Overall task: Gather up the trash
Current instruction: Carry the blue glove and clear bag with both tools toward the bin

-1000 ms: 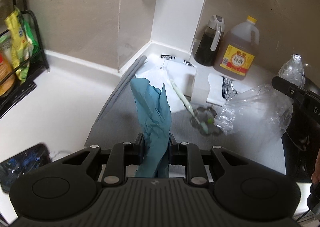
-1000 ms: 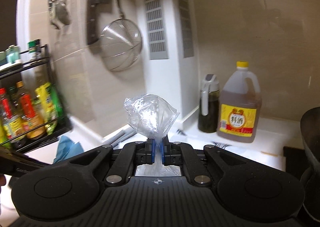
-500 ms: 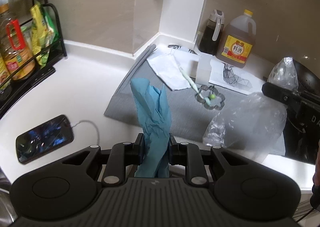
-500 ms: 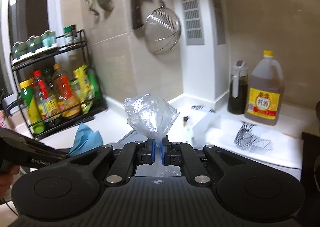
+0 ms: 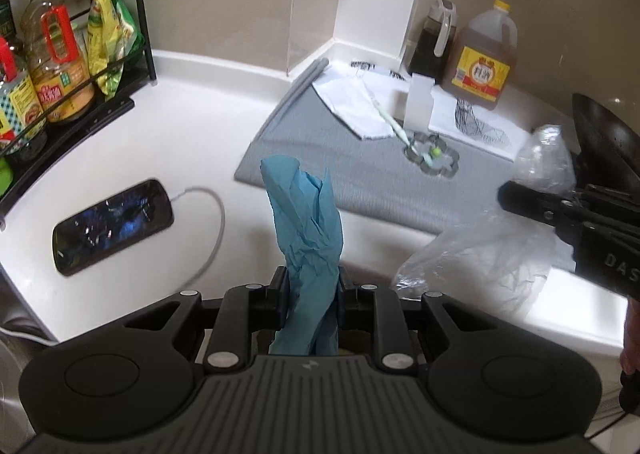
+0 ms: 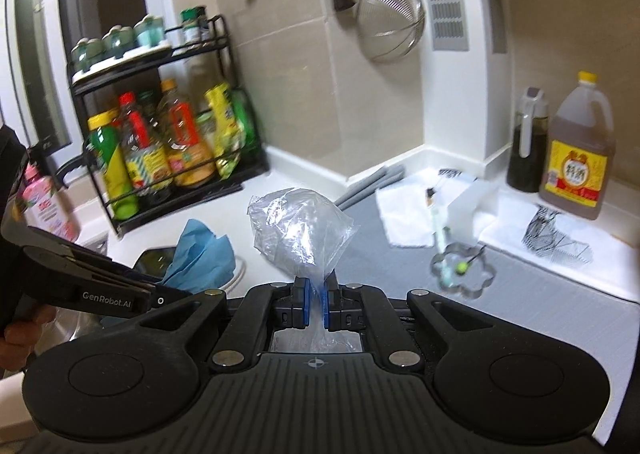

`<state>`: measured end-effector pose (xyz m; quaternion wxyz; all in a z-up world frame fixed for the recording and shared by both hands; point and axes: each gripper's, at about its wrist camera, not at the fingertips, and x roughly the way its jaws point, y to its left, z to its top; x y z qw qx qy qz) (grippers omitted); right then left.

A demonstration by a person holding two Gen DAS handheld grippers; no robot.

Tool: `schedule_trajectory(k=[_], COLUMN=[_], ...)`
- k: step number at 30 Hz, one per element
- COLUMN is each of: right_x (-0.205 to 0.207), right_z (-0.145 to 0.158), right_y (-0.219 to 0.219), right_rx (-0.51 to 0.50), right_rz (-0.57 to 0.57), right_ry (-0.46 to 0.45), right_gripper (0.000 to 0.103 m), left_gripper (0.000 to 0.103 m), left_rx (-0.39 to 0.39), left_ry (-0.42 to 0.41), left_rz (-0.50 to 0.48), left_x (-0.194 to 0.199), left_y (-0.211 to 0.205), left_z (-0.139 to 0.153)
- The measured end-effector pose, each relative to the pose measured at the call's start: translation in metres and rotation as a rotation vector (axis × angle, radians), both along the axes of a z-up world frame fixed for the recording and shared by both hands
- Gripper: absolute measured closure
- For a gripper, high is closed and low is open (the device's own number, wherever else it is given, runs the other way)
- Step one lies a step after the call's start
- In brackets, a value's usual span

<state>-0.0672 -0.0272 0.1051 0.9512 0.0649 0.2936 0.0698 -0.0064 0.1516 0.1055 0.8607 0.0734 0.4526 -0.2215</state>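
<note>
My left gripper (image 5: pixel 310 290) is shut on a crumpled blue paper (image 5: pixel 306 218) that stands up between its fingers, above the front edge of the white counter (image 5: pixel 192 142). My right gripper (image 6: pixel 316 304) is shut on a clear plastic bag (image 6: pixel 298 230); the bag (image 5: pixel 492 258) hangs below that gripper at the right of the left wrist view. In the right wrist view the blue paper (image 6: pixel 200 254) and the left gripper's arm show at the lower left. On the grey mat (image 5: pixel 360 174) lie white paper scraps (image 5: pixel 352 102), a pale stick (image 5: pixel 394 126) and a flower-shaped metal ring (image 5: pixel 432 156).
A phone (image 5: pixel 114 224) on a cable lies at the counter's left. A black rack (image 6: pixel 160 142) of bottles stands in the left corner. A jug (image 5: pixel 482 58) and a dark cruet (image 5: pixel 432 42) stand at the back; a black wok (image 5: pixel 604 142) sits right. A strainer (image 6: pixel 390 26) hangs on the wall.
Both grippers have drawn back from the wall and the mat toward the counter's front edge, each still holding its item. The rack, phone and counter front have come into view.
</note>
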Motion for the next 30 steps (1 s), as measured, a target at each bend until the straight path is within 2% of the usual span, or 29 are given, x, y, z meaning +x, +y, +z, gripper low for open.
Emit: schedule_trajectory(k=[8, 19, 30], right_x=[-0.005, -0.008, -0.006], right_z=[-0.025, -0.055, -0.101], right_y=[0.021, 0.039, 0.049], right_rx=[0.007, -0.002, -0.027], right_rz=[0.062, 0.119, 0.14], right_ry=[0.095, 0.197, 0.321], right_gripper=[0.097, 0.097, 0.097], left_gripper=[0.078, 0.078, 0.078], left_rx=[0.028, 0.106, 0.136], left_ry=[0.063, 0.097, 0.196], left_rz=[0.003, -0.029, -0.054], left_x=[-0.028, -0.052, -0.065], left_y=[0.016, 0.022, 0.021], left_z=[-0.021, -0.05, -0.086])
